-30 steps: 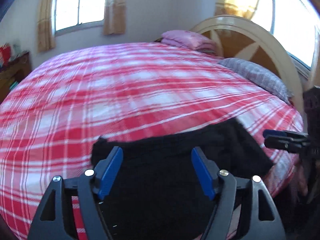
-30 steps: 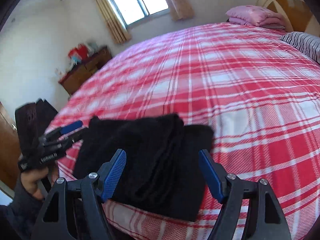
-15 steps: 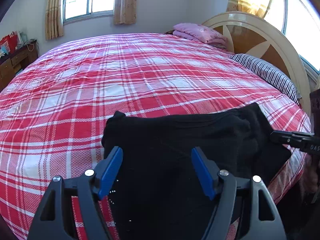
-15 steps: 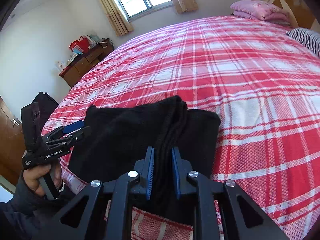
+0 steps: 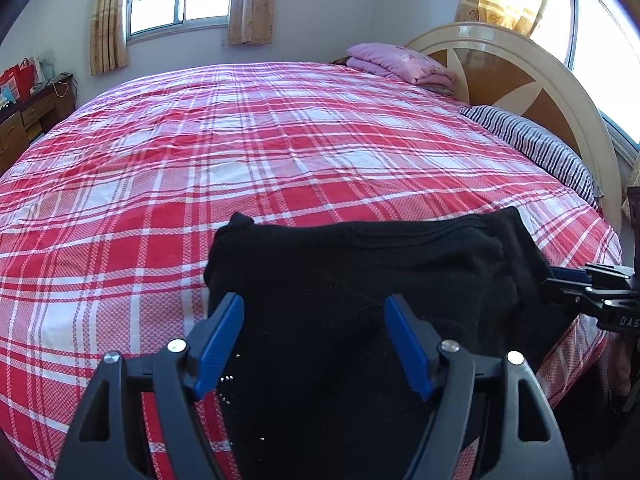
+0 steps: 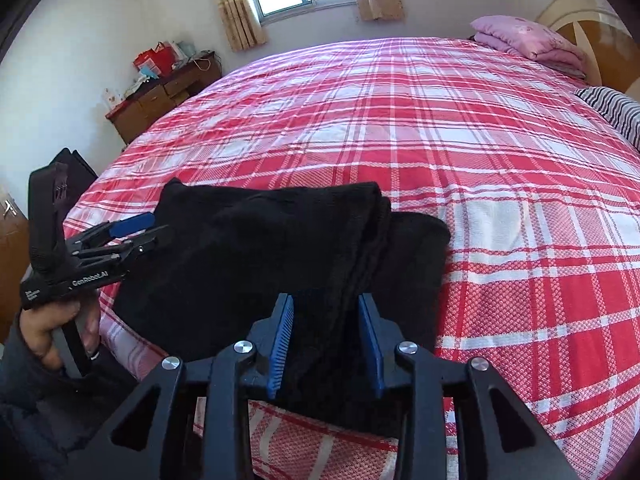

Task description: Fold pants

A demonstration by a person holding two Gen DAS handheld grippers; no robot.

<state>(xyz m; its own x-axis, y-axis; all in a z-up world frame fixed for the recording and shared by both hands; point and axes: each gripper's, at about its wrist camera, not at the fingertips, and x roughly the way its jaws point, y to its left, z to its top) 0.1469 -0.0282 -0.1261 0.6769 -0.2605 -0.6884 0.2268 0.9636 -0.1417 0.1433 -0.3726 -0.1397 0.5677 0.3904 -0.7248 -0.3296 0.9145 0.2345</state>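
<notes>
Between my right gripper's (image 6: pixel 326 338) blue pads, which half a second ago were clenched and now are opening, the thick fold of the black pants (image 6: pixel 280 248) lies released on the bed (image 6: pixel 520 160), while my left gripper (image 5: pixel 314 340) hovers open over the same cloth, so this fold seems finished.
</notes>
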